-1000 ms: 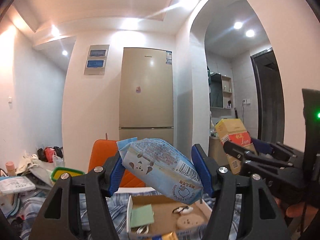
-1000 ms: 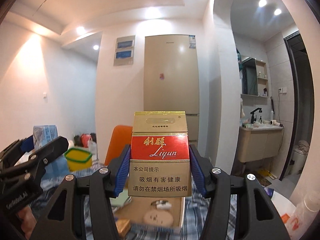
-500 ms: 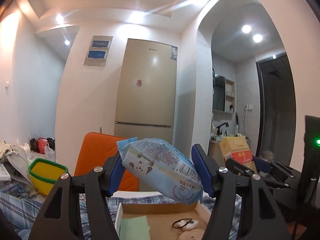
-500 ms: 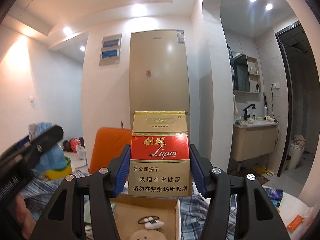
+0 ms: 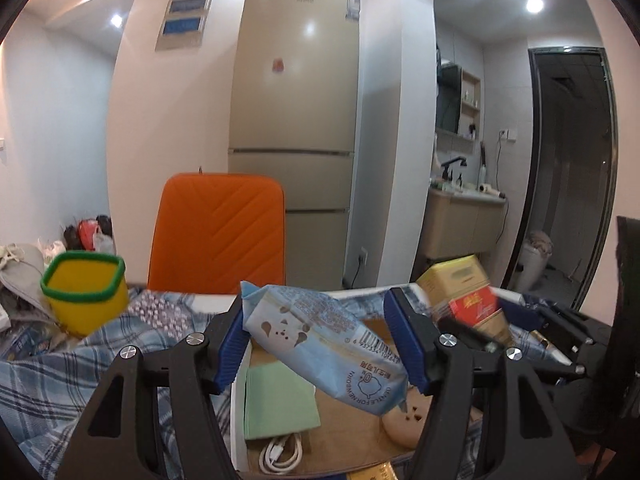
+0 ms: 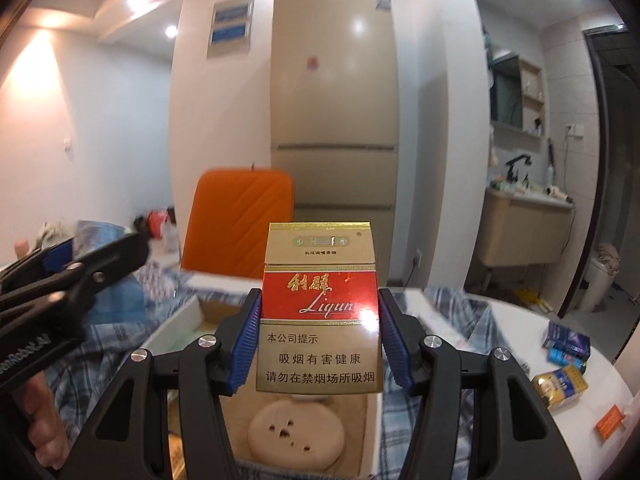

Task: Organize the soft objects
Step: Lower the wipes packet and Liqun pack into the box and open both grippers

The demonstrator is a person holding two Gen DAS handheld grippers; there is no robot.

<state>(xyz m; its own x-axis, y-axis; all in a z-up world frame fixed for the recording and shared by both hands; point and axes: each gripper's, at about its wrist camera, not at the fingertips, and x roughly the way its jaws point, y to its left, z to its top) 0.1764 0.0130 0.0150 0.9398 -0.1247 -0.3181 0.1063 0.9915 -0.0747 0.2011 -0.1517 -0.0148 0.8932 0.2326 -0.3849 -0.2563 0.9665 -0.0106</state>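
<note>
My left gripper is shut on a light-blue tissue pack and holds it tilted above an open cardboard box. My right gripper is shut on a gold and red cigarette pack, upright above the same box. The right gripper with its pack shows at the right in the left wrist view. The left gripper shows at the left in the right wrist view. The box holds a green pad, a white cable and a beige round disc.
A yellow cup with a green rim stands on the plaid cloth at the left. An orange chair back is behind the box, a fridge beyond it. Small packs lie on the white table at the right.
Both views have tipped downward, so more of the box and table shows. Both grippers still hold their packs, and the right gripper's pack now sits closer to the left gripper.
</note>
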